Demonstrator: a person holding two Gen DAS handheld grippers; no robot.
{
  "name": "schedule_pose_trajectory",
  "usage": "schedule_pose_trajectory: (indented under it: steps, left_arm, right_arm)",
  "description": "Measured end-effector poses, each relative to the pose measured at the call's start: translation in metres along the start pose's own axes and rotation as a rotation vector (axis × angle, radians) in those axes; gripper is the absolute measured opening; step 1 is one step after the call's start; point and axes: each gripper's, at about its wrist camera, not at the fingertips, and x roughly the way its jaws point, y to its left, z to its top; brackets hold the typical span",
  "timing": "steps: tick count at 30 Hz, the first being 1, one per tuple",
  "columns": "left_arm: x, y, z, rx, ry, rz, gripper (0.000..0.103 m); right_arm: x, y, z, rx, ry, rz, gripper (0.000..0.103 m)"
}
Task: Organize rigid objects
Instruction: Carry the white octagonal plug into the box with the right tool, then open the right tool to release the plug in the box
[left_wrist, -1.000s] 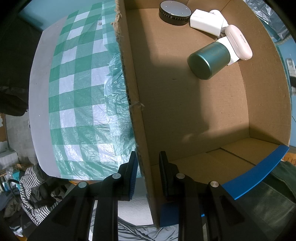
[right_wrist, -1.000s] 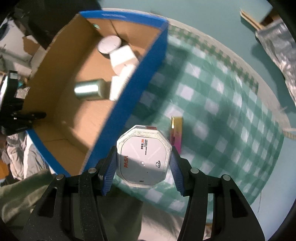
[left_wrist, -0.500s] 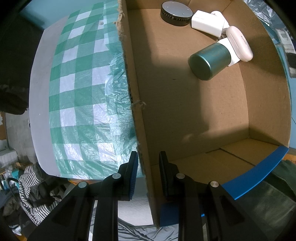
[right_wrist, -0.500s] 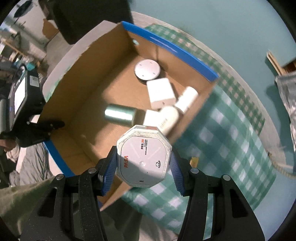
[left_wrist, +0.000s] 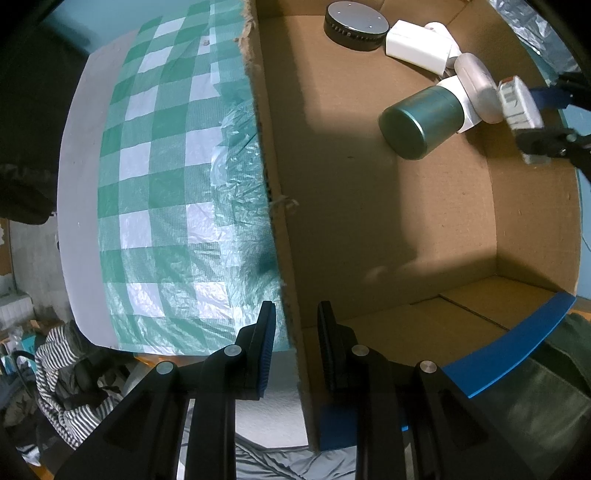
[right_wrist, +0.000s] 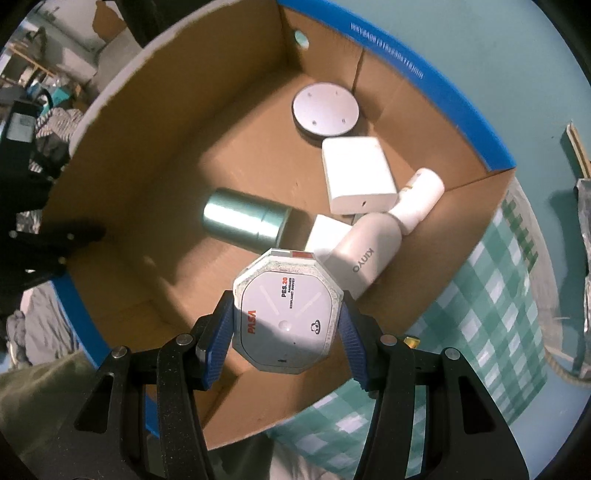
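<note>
The right gripper (right_wrist: 286, 325) grips a white octagonal plastic case (right_wrist: 286, 314) above the brown cardboard box (right_wrist: 155, 155). The left gripper (left_wrist: 293, 343) is closed on the box's side wall.

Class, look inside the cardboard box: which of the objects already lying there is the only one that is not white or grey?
The green metal canister, lying on its side near the box's middle. The puck is grey, and the adapter and capsule case are white.

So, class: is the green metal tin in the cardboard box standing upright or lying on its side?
On its side. The green tin shows its curved wall from above on the cardboard box floor; the left wrist view shows its round end facing sideways.
</note>
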Motion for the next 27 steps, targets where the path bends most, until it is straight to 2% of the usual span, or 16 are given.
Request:
schedule_pose_trajectory:
  steps: [14,18,27]
  left_arm:
    - [0.003,-0.003,0.002,-0.002,0.010,0.011,0.023]
    - [0.003,-0.003,0.001,-0.003,0.009,0.013,0.023]
    - [0.004,-0.008,0.001,-0.005,0.012,0.014,0.023]
  right_arm:
    - [0.000,-0.003,0.000,-0.007,-0.011,-0.013,0.055]
    - [-0.008,-0.008,-0.002,0.021,-0.037,0.021,0.055]
    - [-0.036,-0.019,-0.010,0.057,-0.098,0.025,0.056]
